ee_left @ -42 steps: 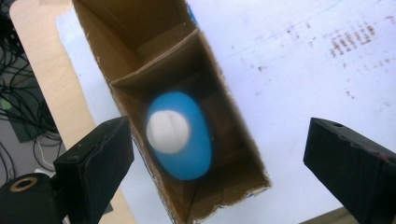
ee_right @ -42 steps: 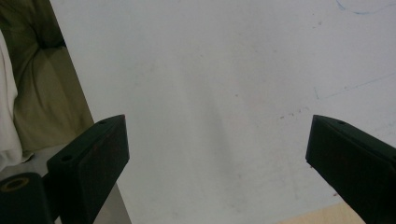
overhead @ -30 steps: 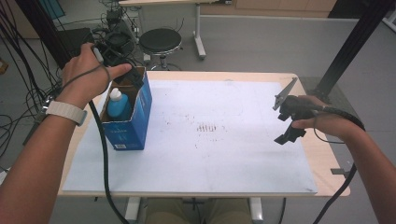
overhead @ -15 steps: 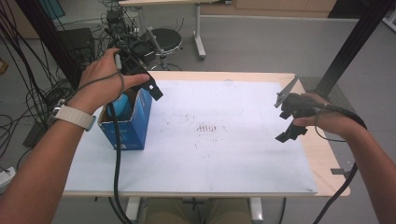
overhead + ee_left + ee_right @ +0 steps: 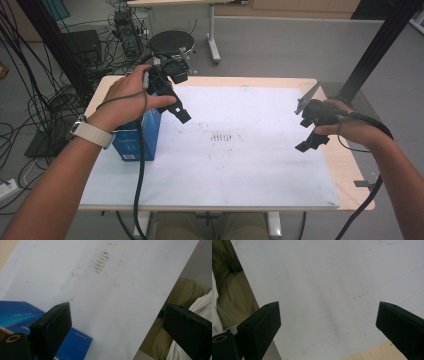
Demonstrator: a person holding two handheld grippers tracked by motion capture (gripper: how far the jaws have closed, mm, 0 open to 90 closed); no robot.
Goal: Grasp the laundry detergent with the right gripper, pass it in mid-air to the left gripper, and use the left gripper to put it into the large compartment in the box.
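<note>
Blue box [image 5: 134, 136]: upright carton, stood on the white sheet [image 5: 240, 165] near the desk's left edge. It is placed directly below and behind the left gripper's fingers, not touched by them. In the left gripper view the blue box [image 5: 75, 345] is seen beside and beneath the near finger, printed lettering too blurred to read.

Left gripper [image 5: 172, 95]: held in the person's left hand [image 5: 127, 100] above the box top. Its fingers [image 5: 53, 325] are spread wide apart, released, with nothing between them; a cable is trailed down past the box to the desk's front edge.

Right gripper [image 5: 310, 127]: held in the person's right hand [image 5: 345, 125] over the right part of the sheet, well apart from the box. Its fingers [image 5: 260, 325] are likewise parted and released, nothing grasped; bare white sheet is seen between them.

White sheet: laid over most of the desk [image 5: 350, 175]; a cluster of faint brown marks [image 5: 222, 137] is found between the two grippers, ahead of the left fingers.

Watch [image 5: 92, 132]: white strap, worn on the left wrist.

Stool [image 5: 170, 42]: black, round, stood on the floor beyond the desk, past the left fingers.
</note>
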